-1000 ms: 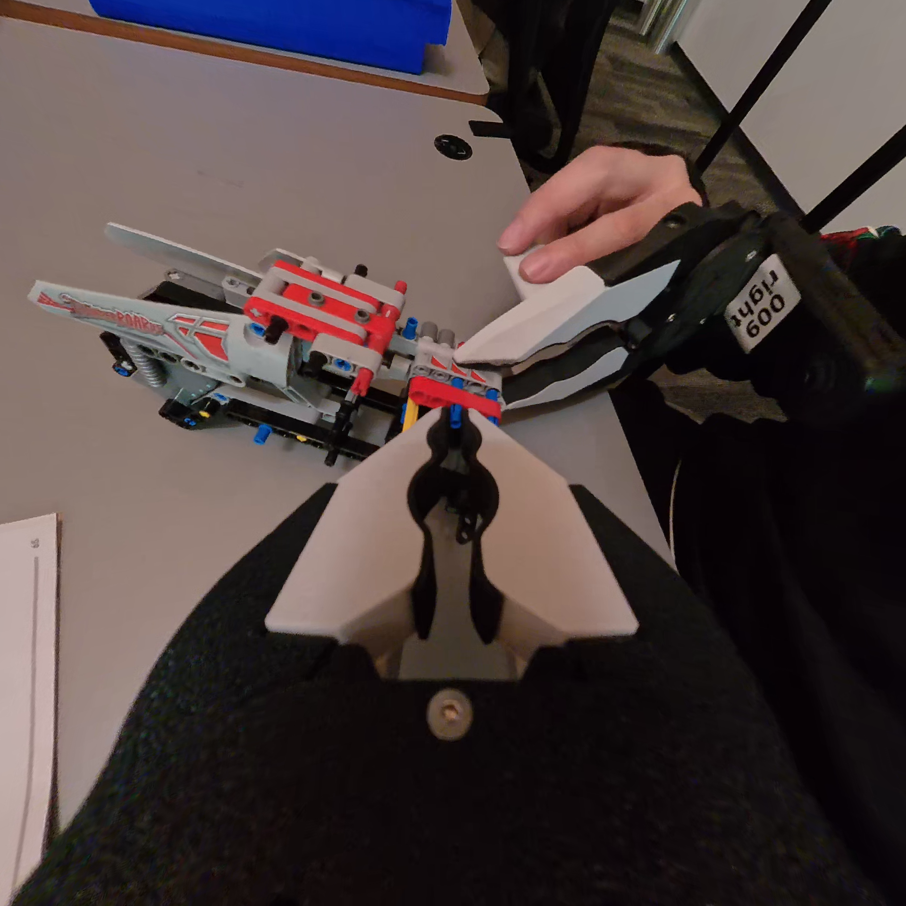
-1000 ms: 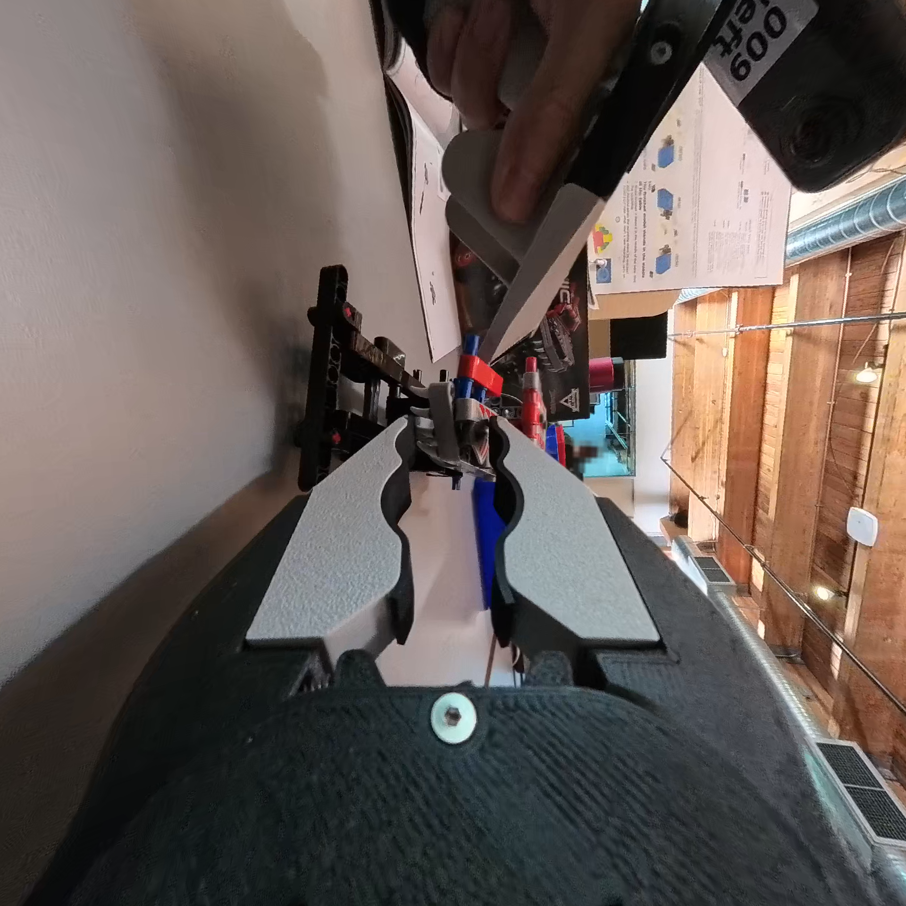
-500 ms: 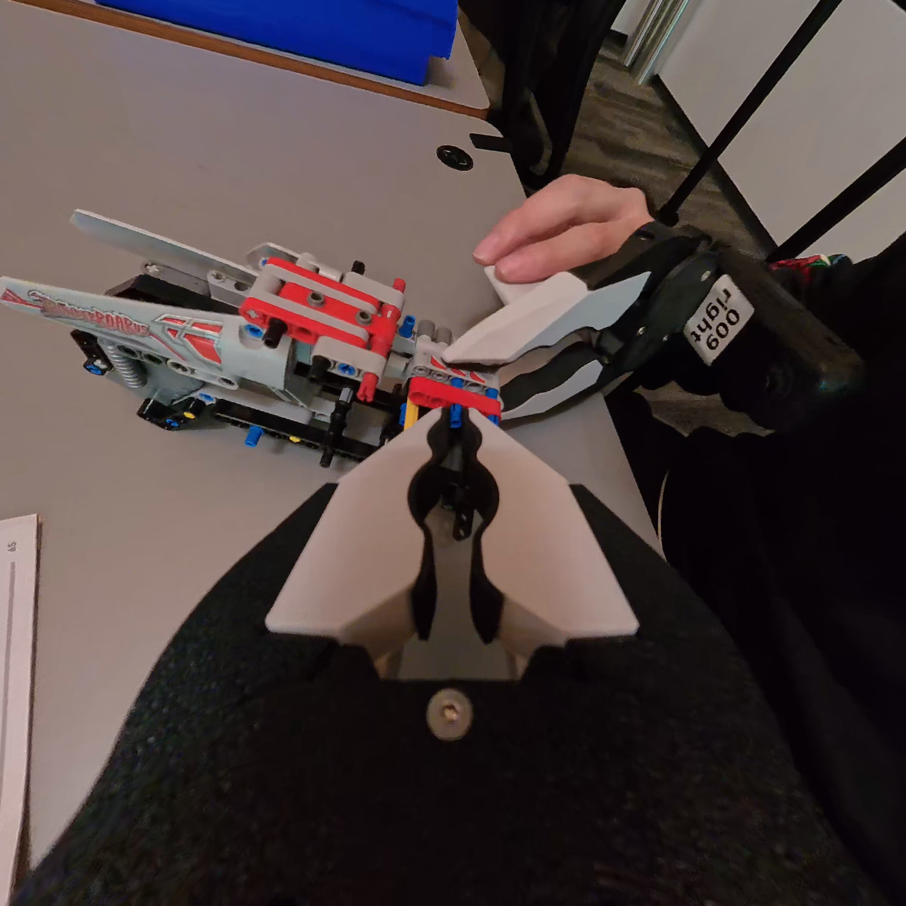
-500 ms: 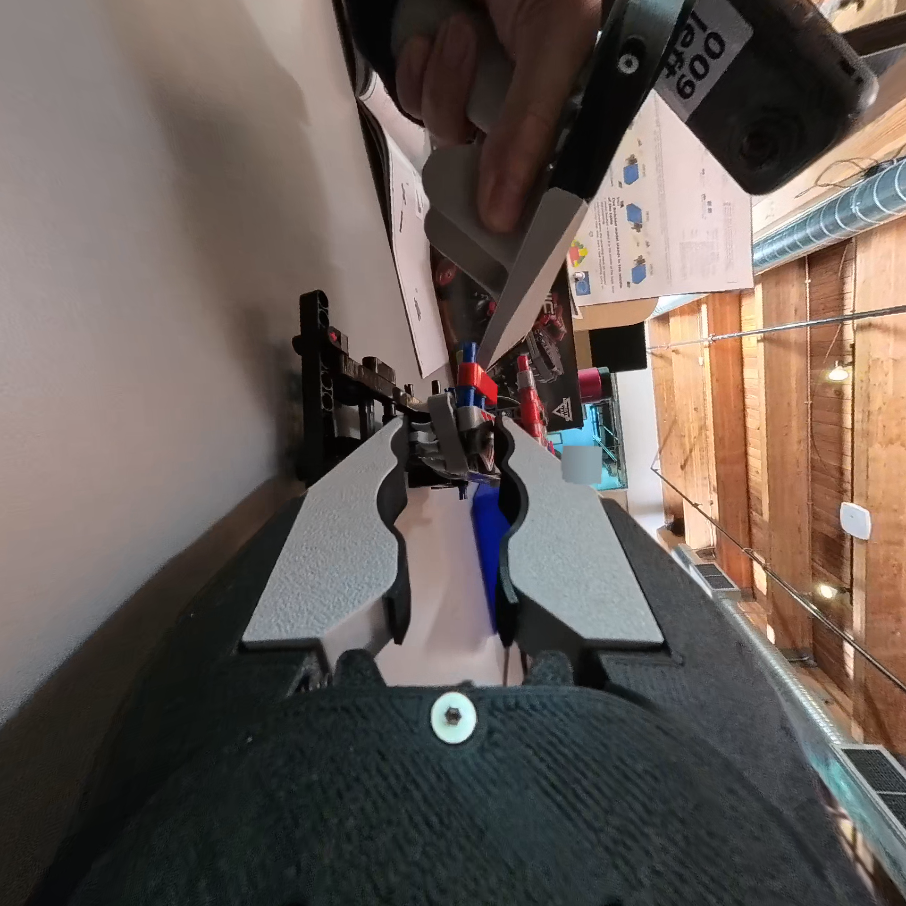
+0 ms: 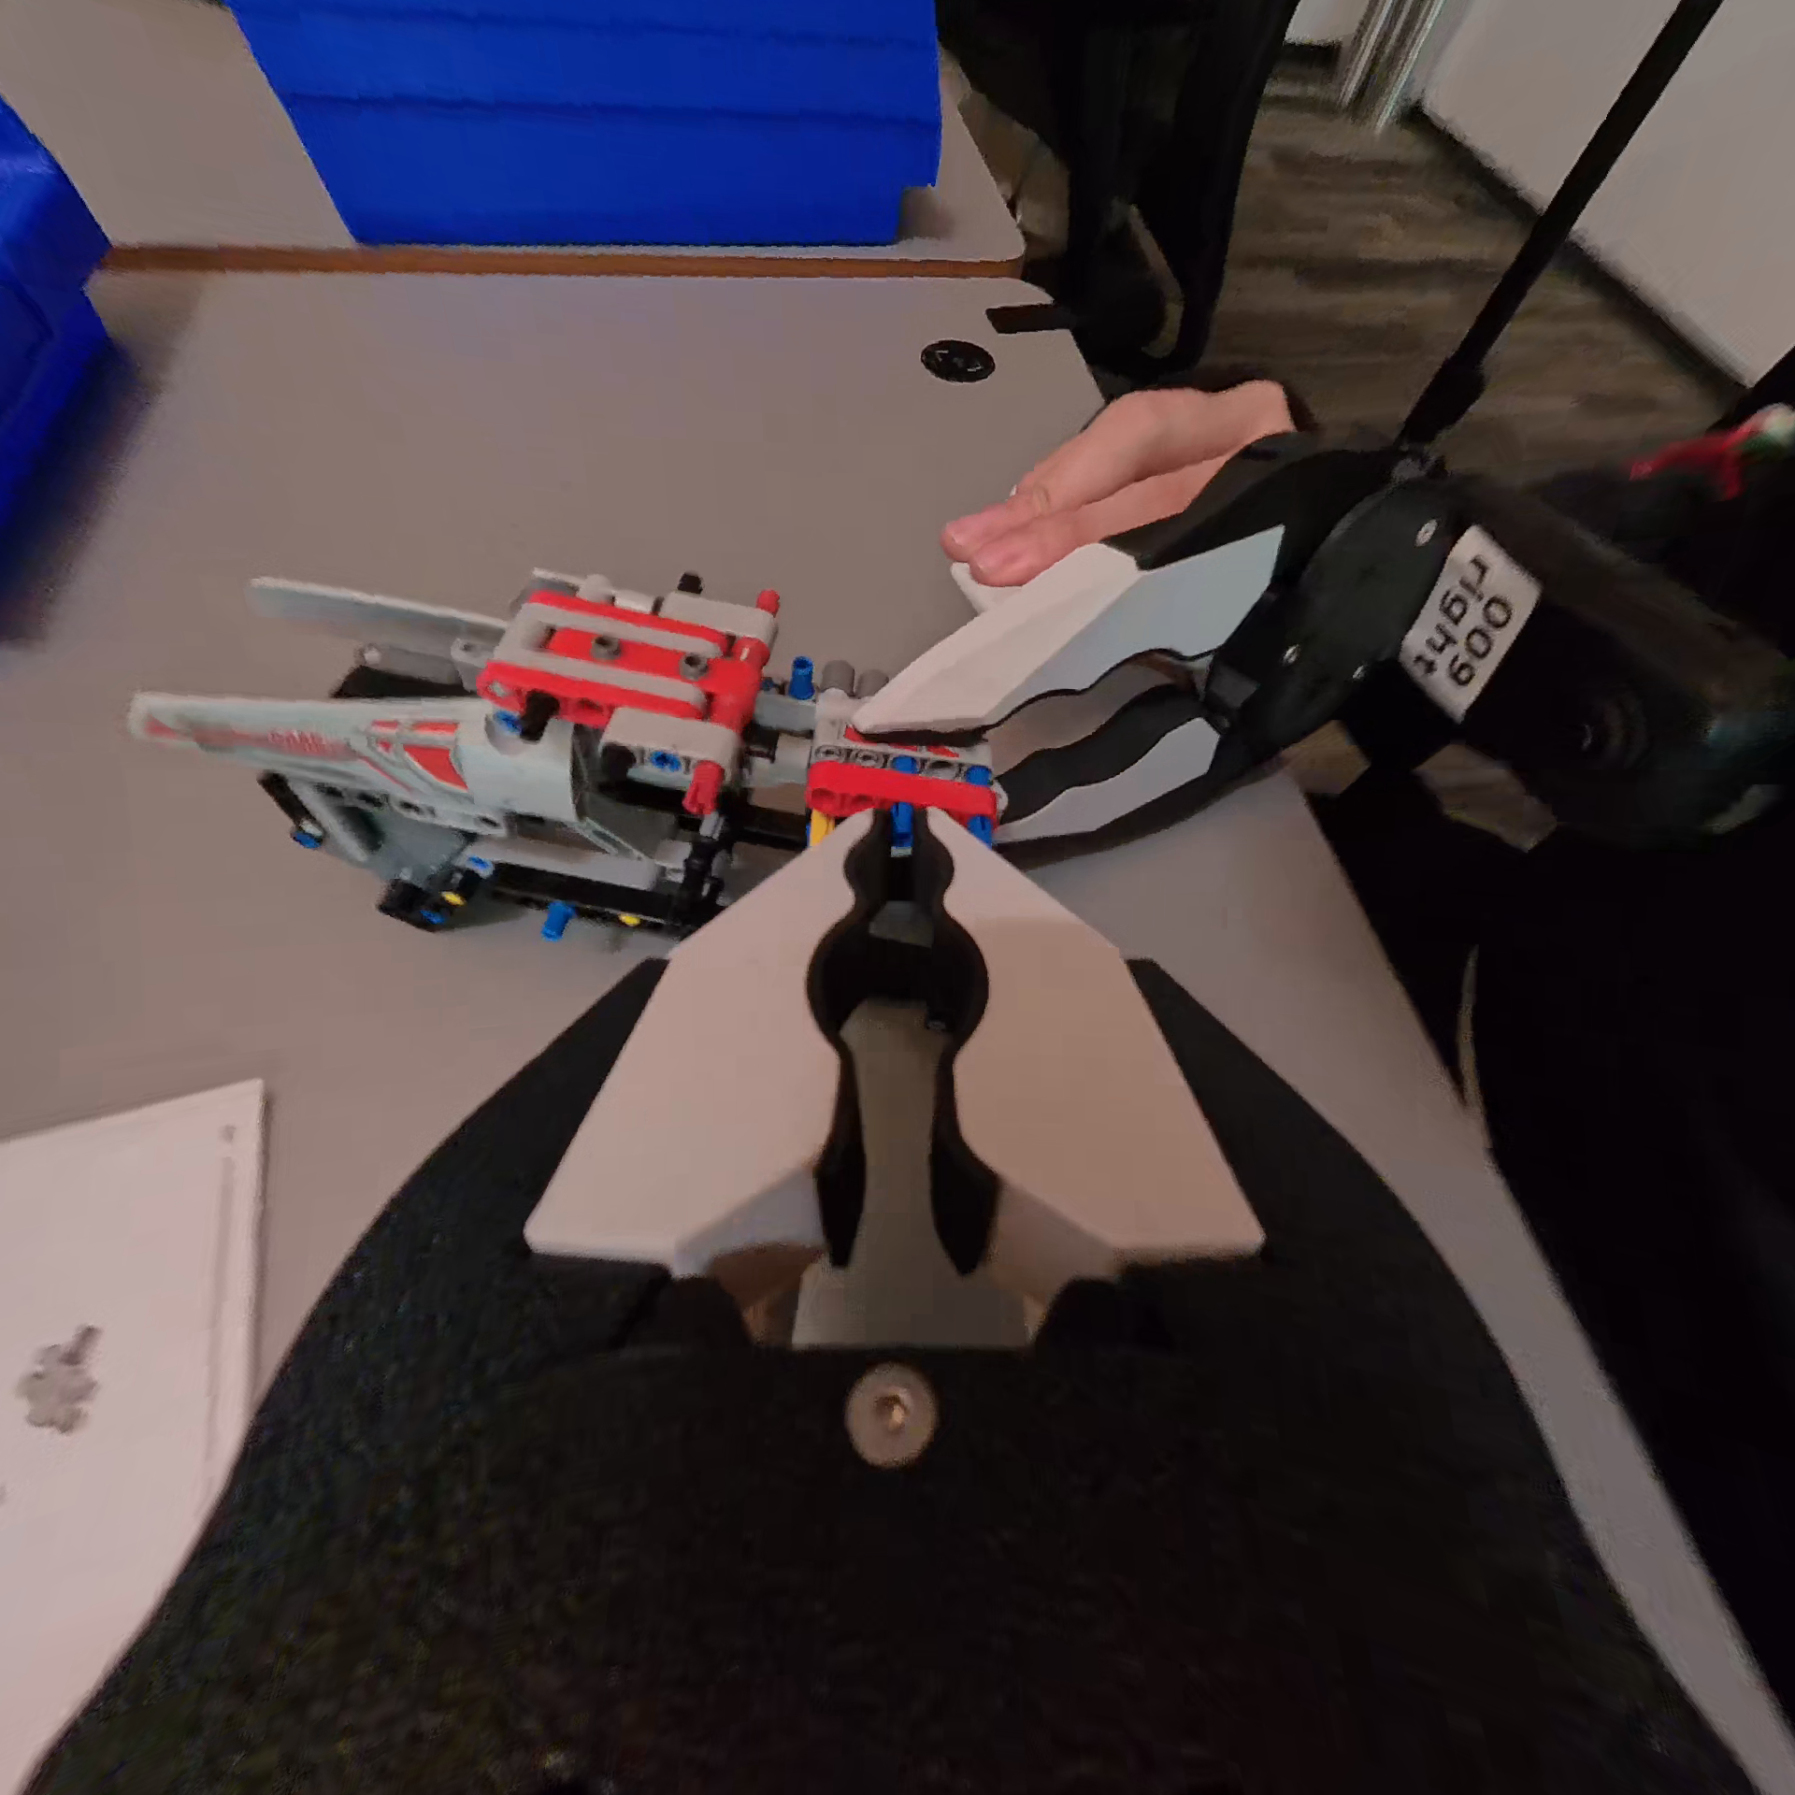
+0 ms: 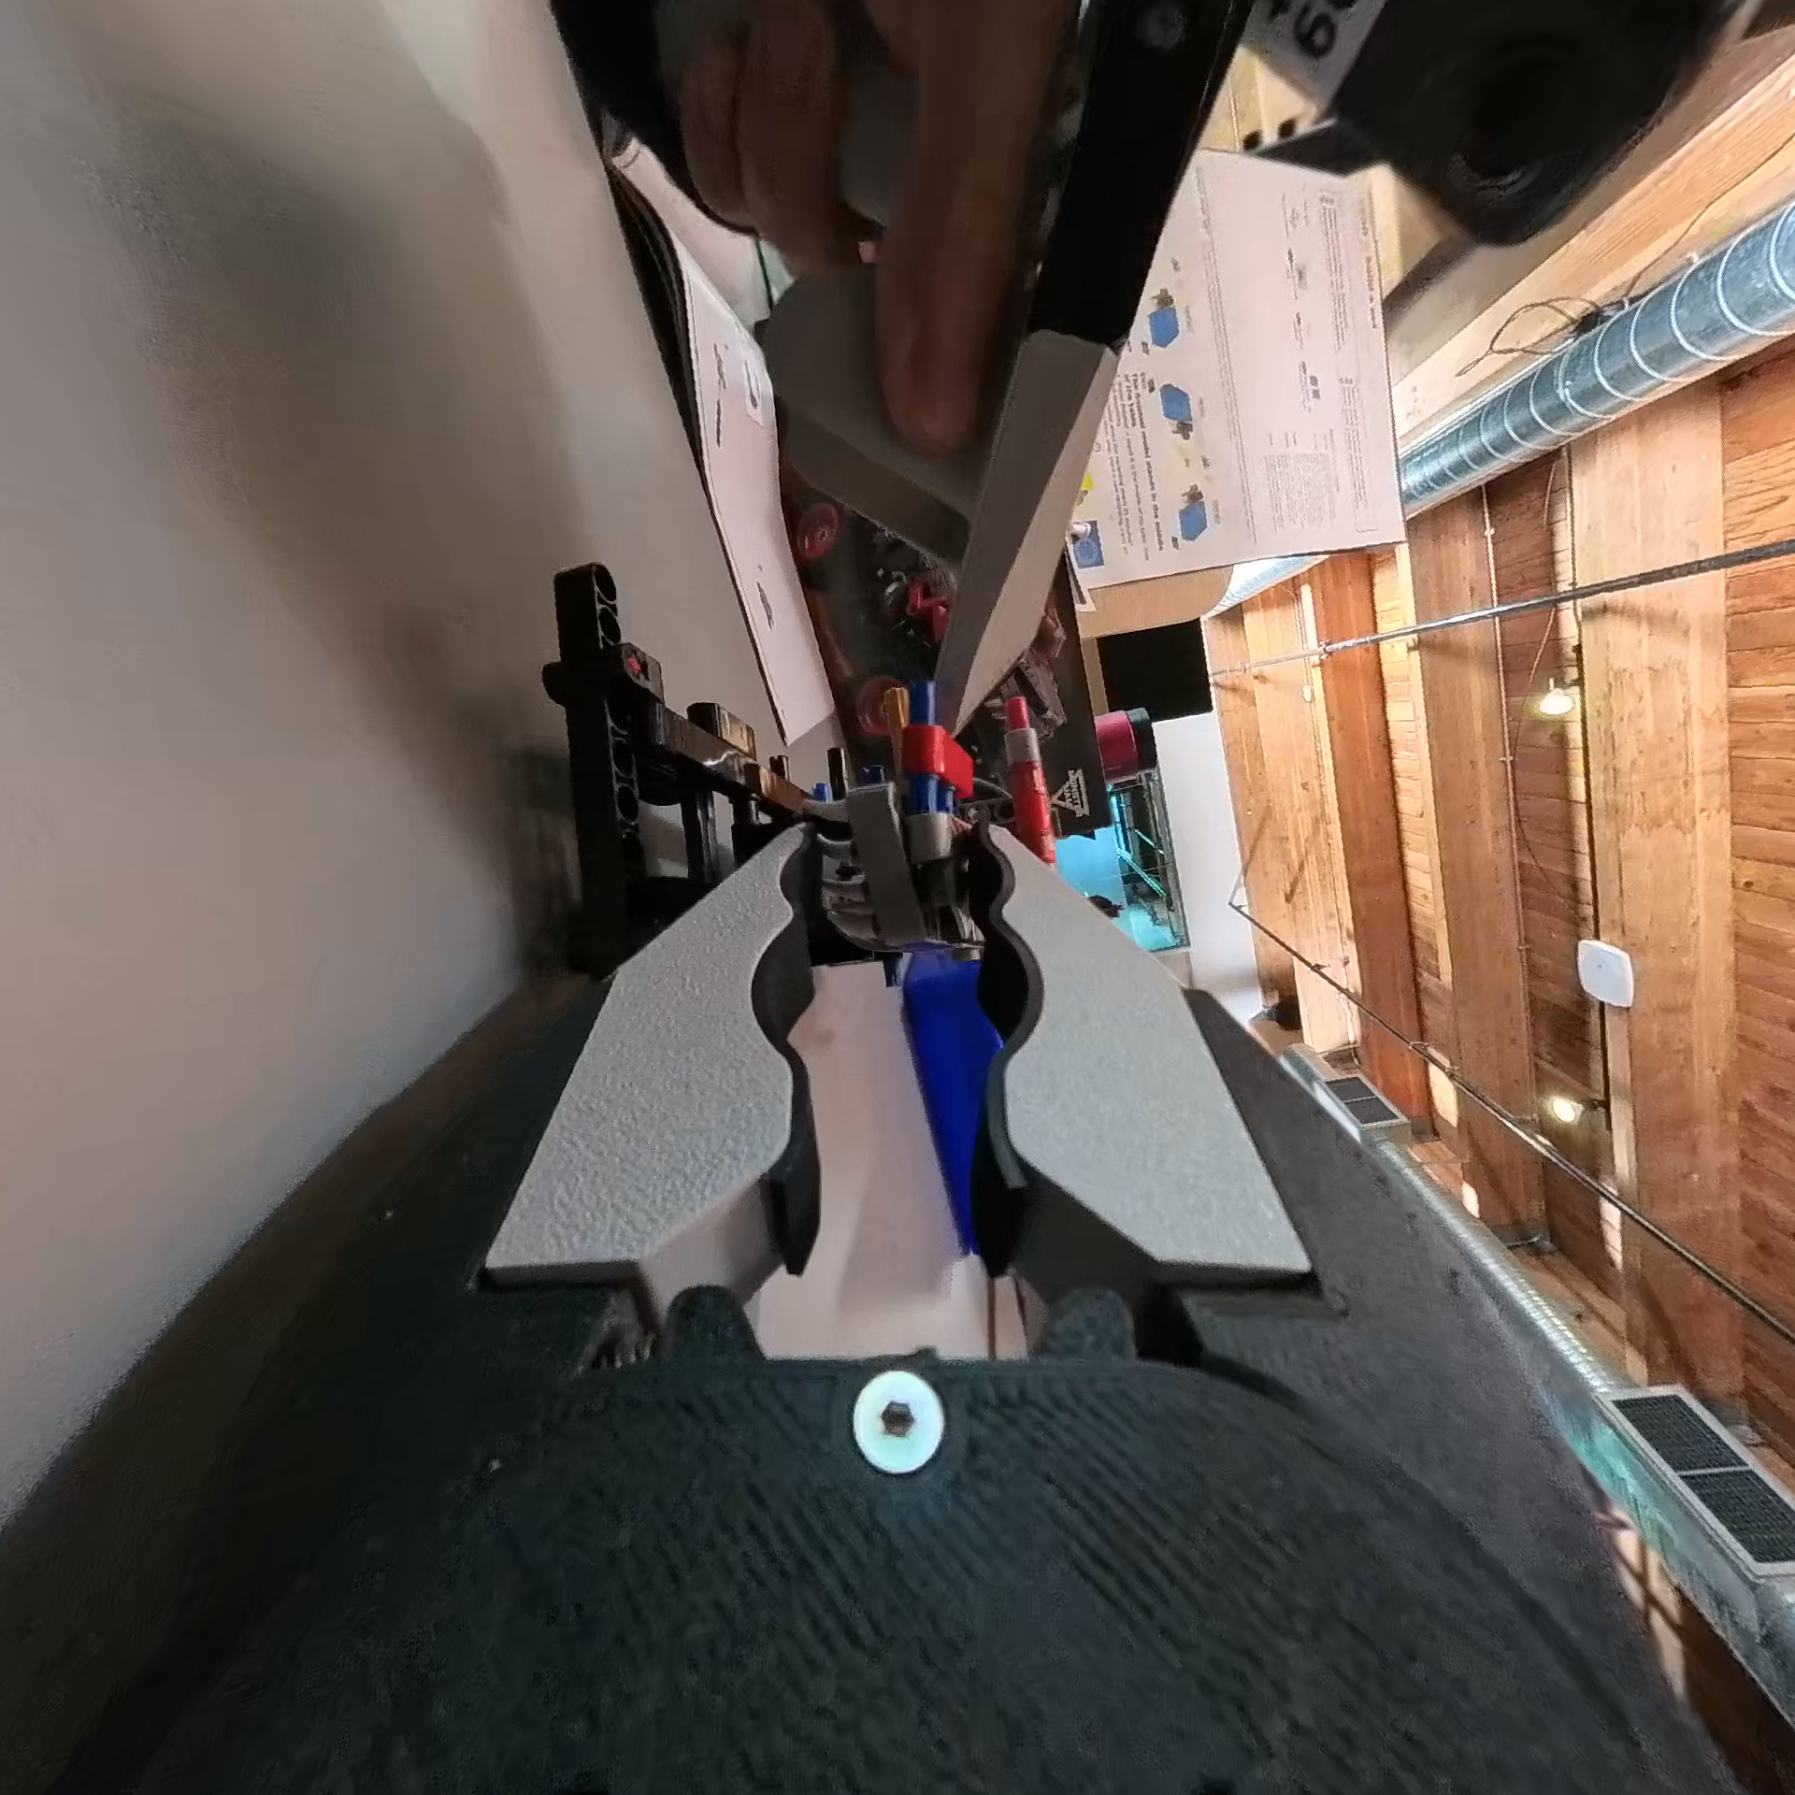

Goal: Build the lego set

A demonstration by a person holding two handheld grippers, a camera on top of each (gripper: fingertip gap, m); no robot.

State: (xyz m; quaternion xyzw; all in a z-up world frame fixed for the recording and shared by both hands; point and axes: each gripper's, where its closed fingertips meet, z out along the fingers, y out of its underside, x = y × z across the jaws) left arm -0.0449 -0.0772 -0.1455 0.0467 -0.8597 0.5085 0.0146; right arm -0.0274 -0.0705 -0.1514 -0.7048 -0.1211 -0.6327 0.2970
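With the right tongs clamped on the lego model's end, the left tongs — nearly closed on a blue pin — needed straight, axial pressure into the red beam.

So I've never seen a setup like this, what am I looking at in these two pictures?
No robot: a person holds a two-finger tool in each hand, with a camera on each looking along its fingers. The left wrist view shows the left tool pinched on a blue pin under the red beam of a half-built lego model on a grey table. The right tool grips the same end. The right wrist view is rolled sideways. Blue bins and white paper lie nearby.
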